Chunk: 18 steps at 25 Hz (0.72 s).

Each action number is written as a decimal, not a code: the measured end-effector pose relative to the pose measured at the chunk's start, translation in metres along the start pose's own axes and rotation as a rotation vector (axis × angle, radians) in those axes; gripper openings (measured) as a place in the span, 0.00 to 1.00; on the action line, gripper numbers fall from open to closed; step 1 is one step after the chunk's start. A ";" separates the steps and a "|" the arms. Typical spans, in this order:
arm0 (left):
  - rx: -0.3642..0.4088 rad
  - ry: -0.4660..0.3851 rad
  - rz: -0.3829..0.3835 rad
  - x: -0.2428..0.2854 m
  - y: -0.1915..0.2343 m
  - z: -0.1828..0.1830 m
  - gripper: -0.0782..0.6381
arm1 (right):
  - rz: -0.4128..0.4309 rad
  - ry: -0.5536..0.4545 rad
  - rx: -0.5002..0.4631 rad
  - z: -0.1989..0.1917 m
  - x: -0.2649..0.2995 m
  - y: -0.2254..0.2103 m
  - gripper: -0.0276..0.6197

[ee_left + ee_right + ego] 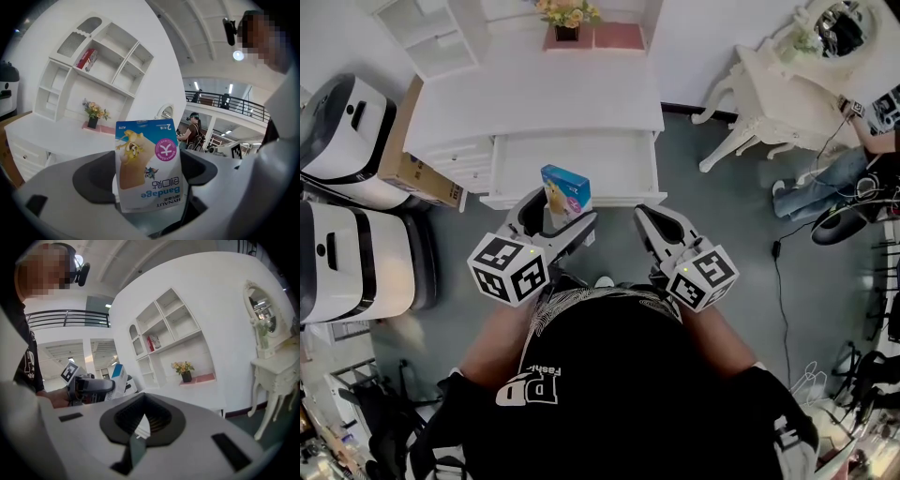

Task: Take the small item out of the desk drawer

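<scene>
A small blue and white bandage box [566,192] [149,164] is held upright in my left gripper [555,214] [147,187], which is shut on it. The box hangs just above the front edge of the open white desk drawer [581,199]. The drawer's inside looks bare and white. My right gripper [652,220] [140,425] is beside it to the right, in front of the drawer, shut with nothing between its pads. In the right gripper view, the box [117,373] shows in the left gripper [89,385] off to the left.
The white desk [534,94] carries a shelf unit and a flower pot [567,19] at the back. Two white appliances [352,131] and a cardboard box [417,169] stand to the left. An ornate white vanity table [778,84] and floor cables lie to the right.
</scene>
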<state>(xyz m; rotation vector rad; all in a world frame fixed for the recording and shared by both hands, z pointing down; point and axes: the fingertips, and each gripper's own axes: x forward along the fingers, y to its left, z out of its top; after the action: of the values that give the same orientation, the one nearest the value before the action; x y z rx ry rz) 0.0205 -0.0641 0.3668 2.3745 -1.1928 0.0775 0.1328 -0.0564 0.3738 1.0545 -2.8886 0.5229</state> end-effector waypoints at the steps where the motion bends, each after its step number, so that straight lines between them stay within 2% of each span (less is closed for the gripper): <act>1: 0.001 0.002 -0.003 0.000 0.000 0.000 0.70 | -0.004 -0.002 -0.001 0.000 0.000 0.000 0.05; 9: 0.017 0.014 -0.039 -0.009 0.005 0.011 0.70 | -0.058 -0.006 0.005 0.007 0.009 0.005 0.05; 18: 0.020 0.017 -0.064 -0.030 0.023 0.020 0.70 | -0.088 -0.017 -0.034 0.021 0.026 0.029 0.05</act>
<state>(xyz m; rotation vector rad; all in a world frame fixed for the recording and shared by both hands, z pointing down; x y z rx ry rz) -0.0192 -0.0618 0.3503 2.4223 -1.1121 0.0880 0.0964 -0.0585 0.3489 1.1795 -2.8388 0.4613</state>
